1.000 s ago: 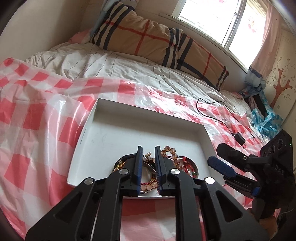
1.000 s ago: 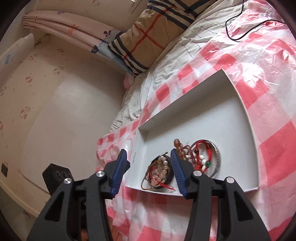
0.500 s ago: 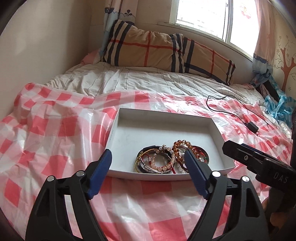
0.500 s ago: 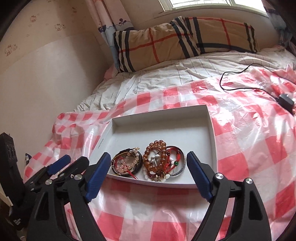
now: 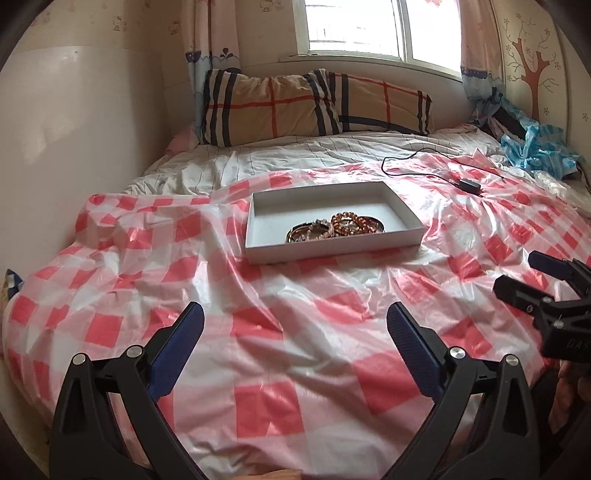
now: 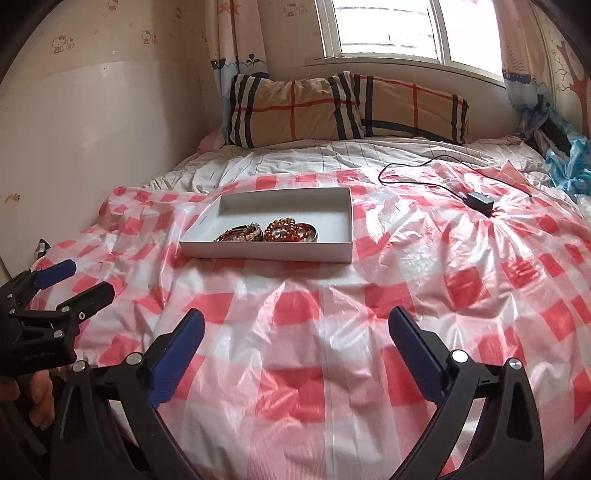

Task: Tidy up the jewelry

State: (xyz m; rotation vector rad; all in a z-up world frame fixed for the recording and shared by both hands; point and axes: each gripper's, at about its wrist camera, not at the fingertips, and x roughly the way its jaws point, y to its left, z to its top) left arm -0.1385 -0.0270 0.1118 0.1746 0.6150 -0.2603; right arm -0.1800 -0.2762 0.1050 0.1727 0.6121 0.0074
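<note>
With both heaps of beaded bracelets (image 5: 334,229) lying together in the shallow white cardboard tray (image 5: 258,254), well ahead of both tools, the step looks like backing away. The left gripper (image 5: 294,334) and right gripper (image 6: 296,338) have just been opening and stand wide, empty. Best to clear the crinkly red-checked plastic sheet (image 6: 332,314) without snagging it.

Ahead of the claw stretches a bed (image 5: 295,177) covered with a striped white sheet (image 5: 280,158) and, nearer, a glossy red-and-white checked plastic cover (image 5: 295,314). At the far end a tan plaid pillow (image 5: 314,105) leans under a bright window (image 5: 354,27) that lets in daylight, with patterned curtains (image 5: 210,33) at both sides. Left of the claw rises a pale cream wall (image 5: 85,107), and far to the right a wall bears a red tree decal (image 5: 532,70).
</note>
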